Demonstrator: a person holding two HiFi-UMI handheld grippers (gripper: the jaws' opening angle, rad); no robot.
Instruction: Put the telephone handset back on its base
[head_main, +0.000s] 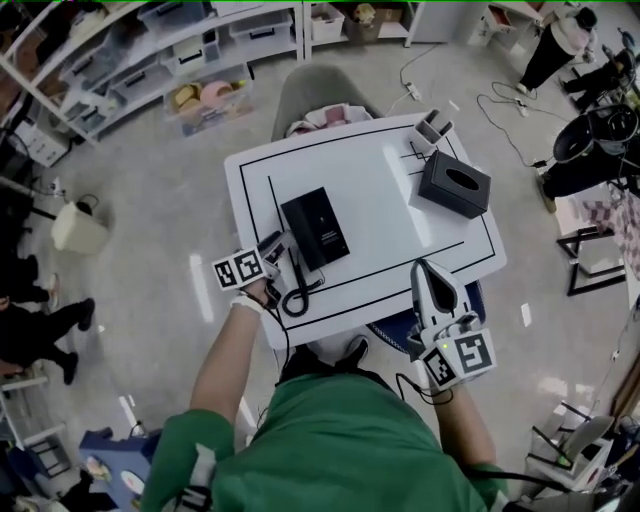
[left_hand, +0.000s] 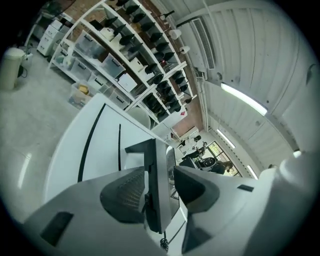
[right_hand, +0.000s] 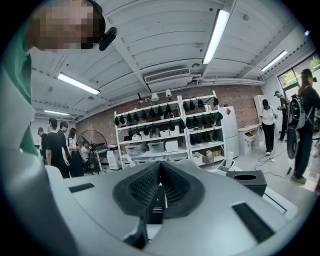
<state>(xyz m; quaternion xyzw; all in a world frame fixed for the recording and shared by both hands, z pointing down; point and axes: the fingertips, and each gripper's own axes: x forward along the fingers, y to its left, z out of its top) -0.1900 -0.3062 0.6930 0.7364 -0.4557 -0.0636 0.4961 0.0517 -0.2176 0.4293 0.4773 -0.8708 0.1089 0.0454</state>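
Standing apart around the handset (left_hand: 155, 180), the left gripper's (head_main: 278, 250) jaws are seen open, handset placed just beside the black base (head_main: 315, 228) on the white table (head_main: 400, 215), right gripper (head_main: 432, 274) held closed, empty.

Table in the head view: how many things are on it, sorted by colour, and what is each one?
Black: 3 (telephone base, handset, tissue box)
White-grey: 1 (small open bin)
Total: 4
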